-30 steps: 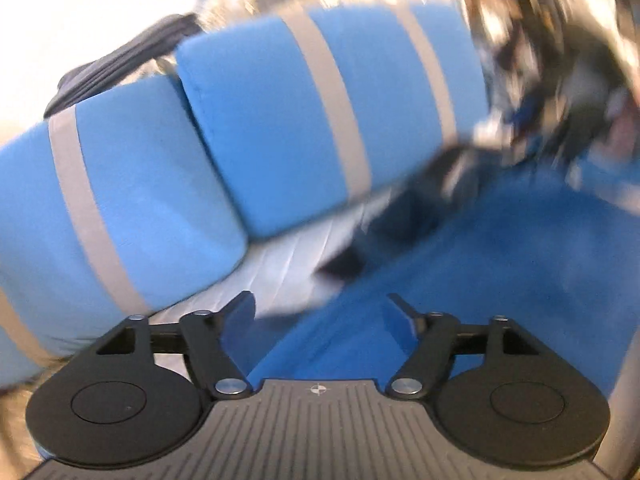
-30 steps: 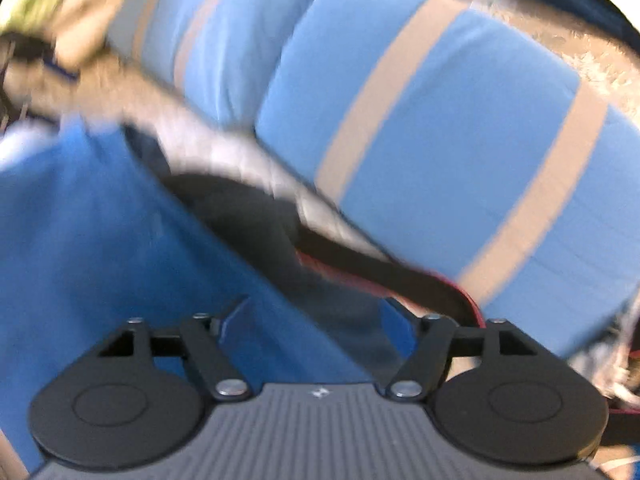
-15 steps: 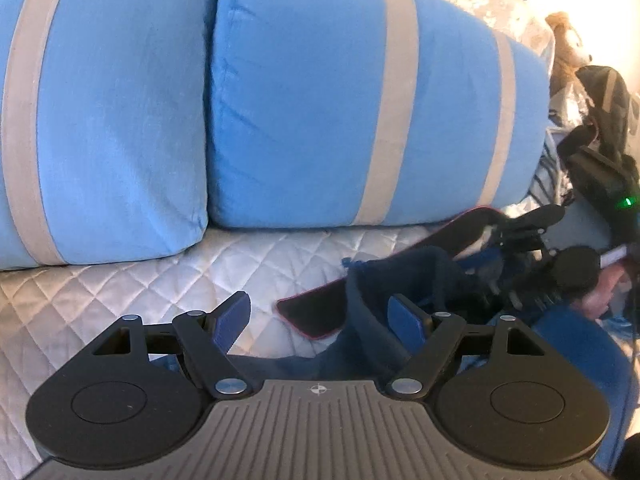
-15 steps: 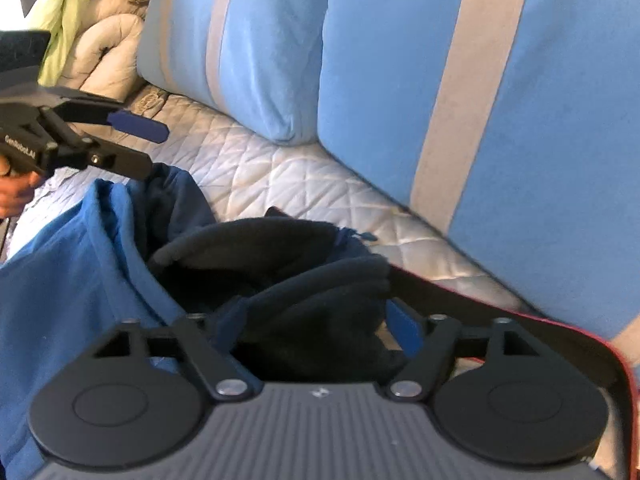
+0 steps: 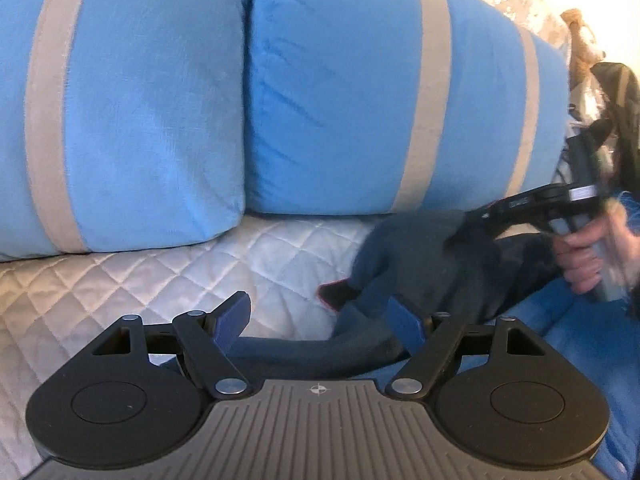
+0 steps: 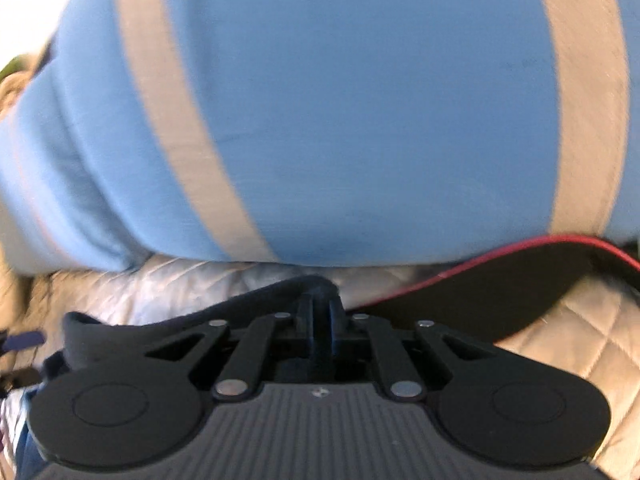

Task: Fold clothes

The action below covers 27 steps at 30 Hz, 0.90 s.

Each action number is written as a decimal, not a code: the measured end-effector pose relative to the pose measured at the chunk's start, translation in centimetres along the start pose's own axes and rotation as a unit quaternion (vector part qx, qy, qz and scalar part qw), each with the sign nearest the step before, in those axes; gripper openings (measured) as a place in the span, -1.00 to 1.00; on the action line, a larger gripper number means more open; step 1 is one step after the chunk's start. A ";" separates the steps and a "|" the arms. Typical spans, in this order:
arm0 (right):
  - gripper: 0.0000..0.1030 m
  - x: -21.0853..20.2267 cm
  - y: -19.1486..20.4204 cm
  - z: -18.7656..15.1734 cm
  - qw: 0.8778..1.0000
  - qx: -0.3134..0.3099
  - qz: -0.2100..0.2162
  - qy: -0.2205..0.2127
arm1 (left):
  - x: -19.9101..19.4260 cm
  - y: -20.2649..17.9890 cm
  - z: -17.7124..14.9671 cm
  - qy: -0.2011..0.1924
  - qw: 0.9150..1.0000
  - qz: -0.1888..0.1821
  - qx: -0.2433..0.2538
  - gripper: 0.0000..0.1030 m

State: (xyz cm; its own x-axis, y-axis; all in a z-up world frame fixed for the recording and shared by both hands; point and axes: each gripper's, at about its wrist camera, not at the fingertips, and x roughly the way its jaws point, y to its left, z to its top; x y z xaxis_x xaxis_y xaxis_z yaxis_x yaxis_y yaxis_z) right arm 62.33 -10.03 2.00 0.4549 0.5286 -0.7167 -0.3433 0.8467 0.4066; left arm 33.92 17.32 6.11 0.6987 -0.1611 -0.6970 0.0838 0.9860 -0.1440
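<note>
Left gripper [image 5: 320, 320]: jaws wide apart, empty, poised above the dark navy garment [image 5: 432, 256]. Right gripper [image 6: 320, 320]: jaws closed together, pinching a fold of the dark navy garment. Garment location: on the quilted bed cover [image 5: 160, 276], just in front of the blue striped pillows [image 5: 340, 100]. A black red-edged mat [image 6: 500, 280] lies beneath it.

striped blue pillows [image 5: 132, 112], quilted cover [image 5: 120, 280]

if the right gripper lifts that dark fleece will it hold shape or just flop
Likely flop: the dark fleece already bunches and drapes in soft folds. It looks thick, so probably bulky yet light. Pinched in the right gripper, it probably grips well; the rest should trail on the quilt.
</note>
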 end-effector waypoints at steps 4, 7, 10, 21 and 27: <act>-0.83 -0.2 0.0 -0.2 1.000 0.004 -0.002 0.001 | 0.9 0.0 0.7 0.005 0.997 -0.078 0.001 0.46; -0.83 -0.9 0.2 0.0 1.000 -0.007 0.005 0.000 | 3.1 0.7 1.4 0.026 0.991 -0.130 -0.034 0.46; -0.83 -1.3 0.1 0.1 1.000 -0.013 0.011 -0.003 | 5.8 1.6 2.0 0.051 0.983 -0.154 -0.083 0.43; -0.98 -4.6 -0.1 0.5 0.996 -0.044 0.039 -0.063 | 9.9 1.4 4.1 0.025 0.989 -0.004 -0.143 -0.76; -0.10 -4.4 0.0 0.4 0.997 -0.060 0.039 -0.029 | 12.0 0.3 4.0 0.058 0.988 0.109 -0.096 0.19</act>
State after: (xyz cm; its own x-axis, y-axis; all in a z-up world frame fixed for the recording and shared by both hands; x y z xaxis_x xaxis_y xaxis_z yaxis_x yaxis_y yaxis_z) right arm 60.71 -12.37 5.38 0.4692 0.5980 -0.6498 -0.4738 0.7914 0.3863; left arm 45.14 15.90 0.49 0.5979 0.0391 -0.8006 -0.2041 0.9733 -0.1049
